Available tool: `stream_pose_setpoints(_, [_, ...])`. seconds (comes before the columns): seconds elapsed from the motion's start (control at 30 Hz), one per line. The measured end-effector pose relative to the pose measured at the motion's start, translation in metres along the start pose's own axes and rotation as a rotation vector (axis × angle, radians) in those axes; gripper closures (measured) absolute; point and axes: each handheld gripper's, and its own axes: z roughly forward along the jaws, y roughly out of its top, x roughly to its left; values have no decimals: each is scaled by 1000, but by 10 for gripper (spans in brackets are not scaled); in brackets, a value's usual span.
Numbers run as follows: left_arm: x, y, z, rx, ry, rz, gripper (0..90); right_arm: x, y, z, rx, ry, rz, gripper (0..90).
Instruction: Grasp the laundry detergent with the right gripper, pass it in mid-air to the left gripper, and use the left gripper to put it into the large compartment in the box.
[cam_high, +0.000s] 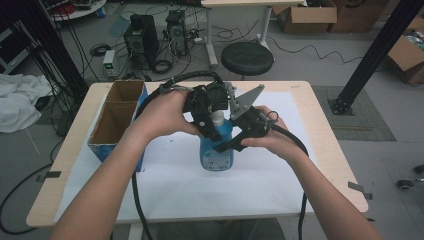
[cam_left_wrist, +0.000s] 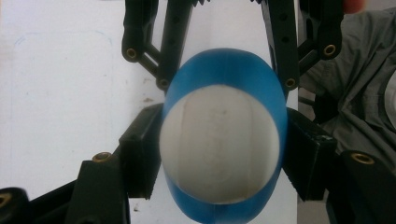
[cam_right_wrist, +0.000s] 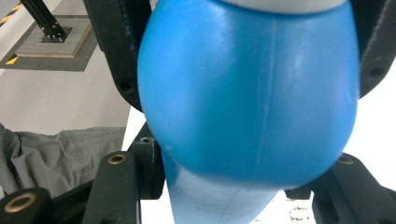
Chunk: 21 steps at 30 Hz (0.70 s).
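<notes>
Seen from the high view, a wooden table under a white sheet; its near edge is cut off by the frame and by two bare forearms coming in from the bottom. At the table's left stands an open cardboard box w/ blue sides, its inside in shadow. Centre: a blue bottle w/ a white cap, upright on the sheet; its upper part is hidden behind both tools, label too small to read.

The left hand comes in from the left, wrist bent, holding the left gripper over the bottle's top, pointing down. The right hand reaches in level from the right, its right gripper set across the bottle's body; the grey three-cornered plate on it tilts up toward the camera. Black cables trail off both tools toward the near edge.

In the left gripper view the white cap sits blurred & very close, blue shoulder ringing it, the tool's two black pads pressed against the bottle's sides – clamped on it from above. The other tool's jaws show farther off at the top, gripping lower down.

In the right gripper view the blue body is out of focus, cap cut off at the top edge; black jaws hug both flanks, pinching the bottle. Grey trouser fabric shows at lower left.
</notes>
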Motion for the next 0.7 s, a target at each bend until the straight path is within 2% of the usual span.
stream_pose_setpoints(0.3, [1, 1, 2, 19, -8, -8, 388, -2, 0, 2, 12, 5, -8, 449])
stream_pose_setpoints(0.43, [4, 0, 2, 22, -19, -21, 390, -4, -2, 3, 1, 29, 18, 440])
stream_pose_setpoints(0.47, [5, 0, 1, 24, -18, -30, 389, -4, -3, 4, -5, 31, 25, 429])
stream_pose_setpoints(0.53, [6, -1, -2, 23, -9, -44, 390, -5, -4, 5, -11, 0, 36, 309])
stream_pose_setpoints(0.57, [7, -2, -4, 25, -4, -60, 390, -6, -6, 6, 2, 1, 51, 280])
stream_pose_setpoints(0.7, [13, -7, -17, 39, 27, -110, 390, -10, -14, 4, 20, 3, 92, 253])
